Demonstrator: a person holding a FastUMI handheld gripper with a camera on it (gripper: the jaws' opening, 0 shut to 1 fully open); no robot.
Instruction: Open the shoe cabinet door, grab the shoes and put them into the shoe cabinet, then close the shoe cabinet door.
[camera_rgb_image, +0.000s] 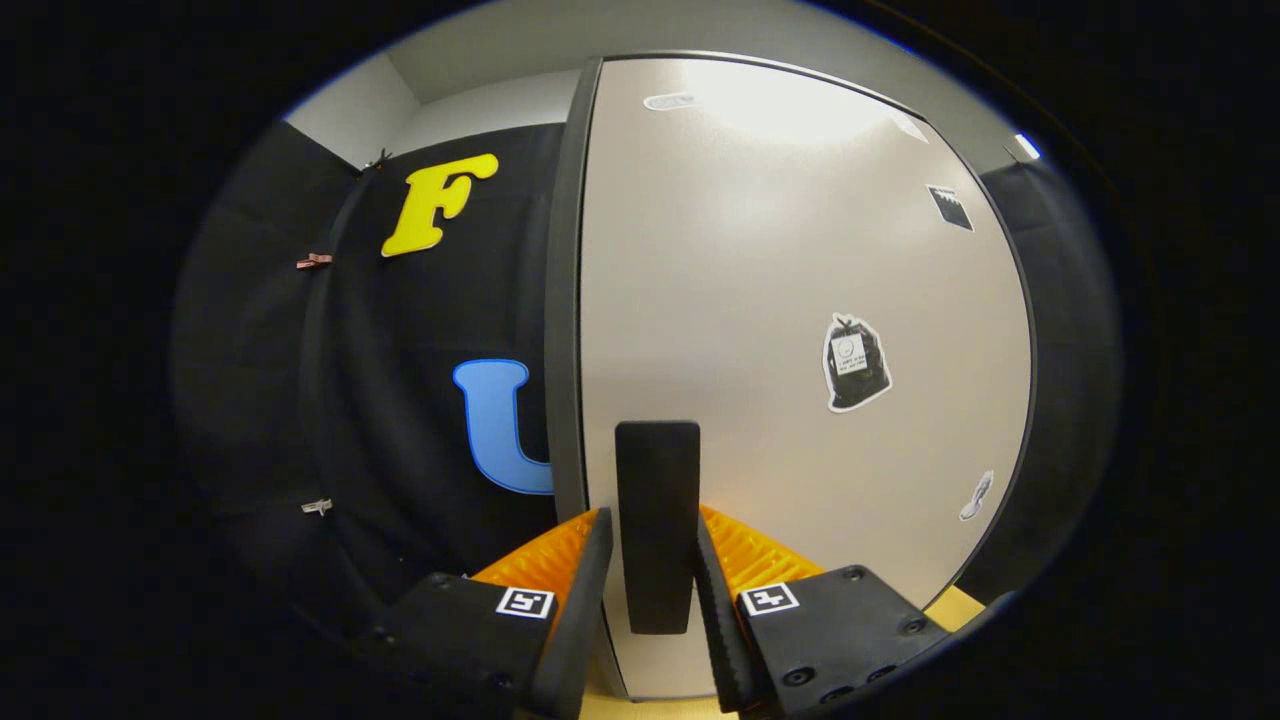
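- Gripper view puts us right behind the tool (657, 600), its two black fingers (578, 610) with orange ribbed backing angled up toward a pale door.
- Between those fingers stands a black upright handle (657, 520), a flat rectangular bar mounted on the door's face.
- Both fingers sit tight against the handle's sides, one on each flank, so the tool is narrowed down and clamped on that bar.
- Each finger mount carries a small square black-and-white marker (525, 602) on its top face.
- Behind the handle spreads the shoe cabinet door (760, 300), a smooth off-white panel that looms large just beyond the fingertips.
- Its dark grey edge (563, 300) runs up on the left side of the handle, close by, and we see that edge's thickness.
- On the door's face, off to the right of the handle, sits a black bag-shaped sticker (856, 362) with a white patch on it.
- Further up toward the door's right corner there is a small dark square sticker (950, 207), and lower right a small pale sticker (977, 495).
- A bright light glare lies across the upper part of the panel.
- Below the fingers a strip of light wood-coloured floor (660, 707) peeks out under the door's lower edge.
- Left of the door edge hangs the black booth wall (400, 420), with a couple of small clips (314, 261) pinned on it.
- Above the cloth, a pale grey room wall (480, 105) and ceiling show.
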